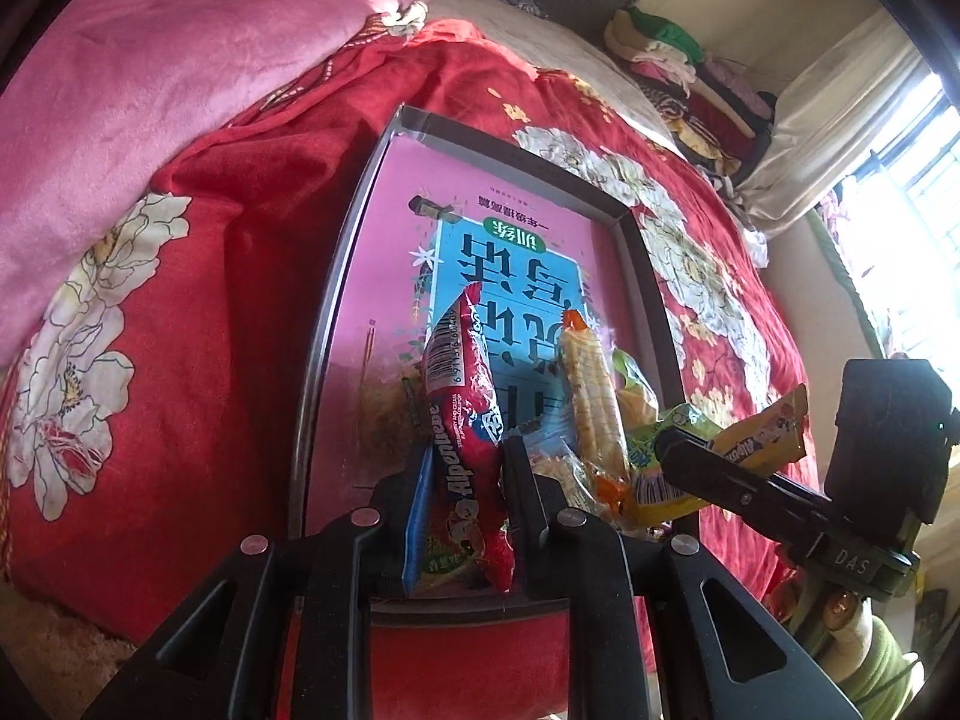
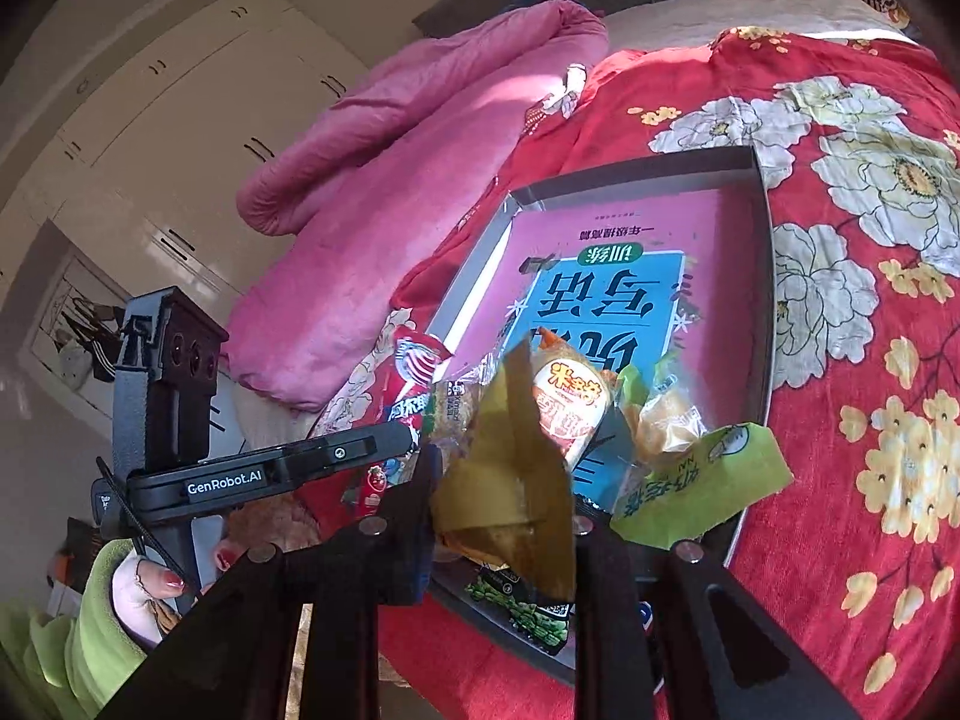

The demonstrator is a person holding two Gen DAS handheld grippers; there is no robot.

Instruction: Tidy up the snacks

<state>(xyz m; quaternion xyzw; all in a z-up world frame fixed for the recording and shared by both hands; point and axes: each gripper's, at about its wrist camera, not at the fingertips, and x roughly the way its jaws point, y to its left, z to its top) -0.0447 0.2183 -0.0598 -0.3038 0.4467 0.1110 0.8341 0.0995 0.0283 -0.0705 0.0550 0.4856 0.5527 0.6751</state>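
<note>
A shallow grey box (image 1: 336,312) with a pink and blue book cover inside lies on the red floral bedspread. Its rim also shows in the right wrist view (image 2: 765,276). My left gripper (image 1: 465,468) is shut on a red Alpenliebe candy bag (image 1: 465,396) at the box's near end. My right gripper (image 2: 504,510) is shut on a yellow-gold snack packet (image 2: 510,480), which also shows in the left wrist view (image 1: 762,429). A corn-shaped snack (image 1: 591,396), a green packet (image 2: 696,486) and an orange-labelled packet (image 2: 570,402) lie piled in the near end of the box.
A pink quilt (image 1: 198,60) is heaped at the left of the bed. Folded clothes (image 1: 690,78) are stacked at the far corner by a curtain and window. White wardrobes (image 2: 180,90) stand beyond the bed. The bedspread (image 2: 870,360) surrounds the box.
</note>
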